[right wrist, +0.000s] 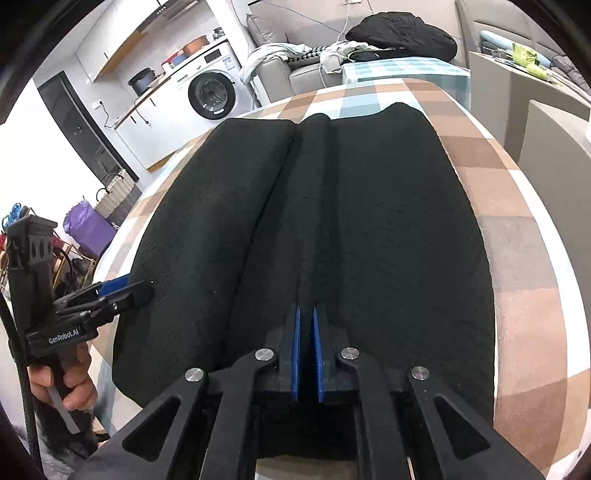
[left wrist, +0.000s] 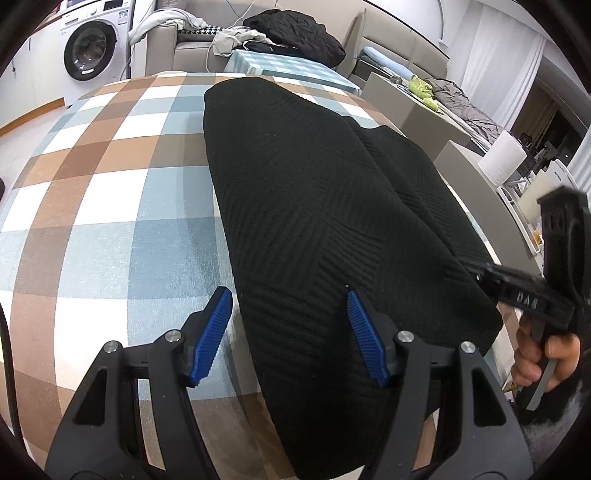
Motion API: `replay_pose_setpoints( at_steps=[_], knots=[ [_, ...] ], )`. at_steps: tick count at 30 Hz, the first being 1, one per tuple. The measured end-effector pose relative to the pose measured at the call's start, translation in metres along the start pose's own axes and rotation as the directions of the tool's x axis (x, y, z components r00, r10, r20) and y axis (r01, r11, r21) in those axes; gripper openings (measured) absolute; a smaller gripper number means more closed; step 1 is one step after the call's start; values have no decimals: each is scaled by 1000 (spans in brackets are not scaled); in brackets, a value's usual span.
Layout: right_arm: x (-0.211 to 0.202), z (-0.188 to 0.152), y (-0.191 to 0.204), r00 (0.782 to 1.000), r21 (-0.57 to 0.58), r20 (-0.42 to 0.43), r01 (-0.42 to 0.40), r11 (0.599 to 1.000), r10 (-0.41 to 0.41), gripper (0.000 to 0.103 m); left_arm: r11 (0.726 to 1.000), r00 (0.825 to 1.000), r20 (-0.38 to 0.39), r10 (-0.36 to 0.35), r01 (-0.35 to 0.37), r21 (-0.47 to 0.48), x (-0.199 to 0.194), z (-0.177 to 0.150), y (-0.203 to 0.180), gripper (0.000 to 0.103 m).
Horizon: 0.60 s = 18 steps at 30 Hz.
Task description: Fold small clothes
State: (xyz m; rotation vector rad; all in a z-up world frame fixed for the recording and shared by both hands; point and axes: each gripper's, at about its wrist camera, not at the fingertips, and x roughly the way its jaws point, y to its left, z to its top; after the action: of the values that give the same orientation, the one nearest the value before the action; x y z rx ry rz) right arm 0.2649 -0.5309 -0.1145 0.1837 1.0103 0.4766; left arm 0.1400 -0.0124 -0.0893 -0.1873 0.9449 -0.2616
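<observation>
A black knitted garment lies lengthwise on the checked tablecloth, with both long sides folded in toward the middle. My left gripper is open, its blue pads straddling the garment's near left edge just above the cloth; it also shows in the right wrist view. My right gripper is shut on a raised fold of the garment at its near edge; it also shows from the side in the left wrist view.
The table's right edge runs close to the garment. Grey chairs stand to the right. A washing machine, a sofa with piled clothes and a small checked table are beyond the far edge.
</observation>
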Motion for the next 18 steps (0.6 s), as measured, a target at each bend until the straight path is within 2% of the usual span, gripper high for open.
replay_pose_setpoints(
  at_steps=[2, 4, 6, 7, 8, 9, 12, 14, 16, 18],
  knots=[
    [-1, 5, -4, 1000, 24, 5, -25, 999, 25, 25, 1000, 1000, -4, 1, -1, -5, 0, -2, 1, 62],
    [7, 11, 0, 1000, -1, 26, -3, 1000, 3, 25, 1000, 1000, -2, 4, -4, -11, -1, -2, 3, 62],
    [14, 17, 6, 999, -30, 36, 23, 999, -22, 22, 1000, 1000, 3, 8, -8, -14, -3, -3, 4, 62],
    [21, 18, 8, 998, -29, 48, 34, 999, -33, 12, 1000, 1000, 8, 9, -8, -17, -5, -3, 4, 62],
    [24, 21, 11, 998, -37, 44, 44, 998, -42, 5, 1000, 1000, 12, 10, -10, -20, -6, -3, 5, 62],
    [23, 20, 13, 997, -41, 51, 56, 998, -54, 5, 1000, 1000, 18, 12, -12, -23, -8, -2, 6, 62],
    [-8, 11, 22, 982, -73, 180, 67, 995, -53, 4, 1000, 999, 31, 7, -6, -30, -14, -1, 9, 62],
    [-23, 8, 19, 972, -52, 209, 123, 991, -110, 4, 1000, 999, 34, 3, -2, -28, -14, 0, 10, 62],
    [-15, 6, 9, 973, -39, 162, 170, 985, -162, 4, 1000, 1000, 23, -2, 2, -21, -8, 2, 9, 62],
    [1, 3, -1, 983, -18, 86, 164, 986, -162, 8, 1000, 1000, 8, 1, -1, -16, 1, 3, 7, 62]
  ],
)
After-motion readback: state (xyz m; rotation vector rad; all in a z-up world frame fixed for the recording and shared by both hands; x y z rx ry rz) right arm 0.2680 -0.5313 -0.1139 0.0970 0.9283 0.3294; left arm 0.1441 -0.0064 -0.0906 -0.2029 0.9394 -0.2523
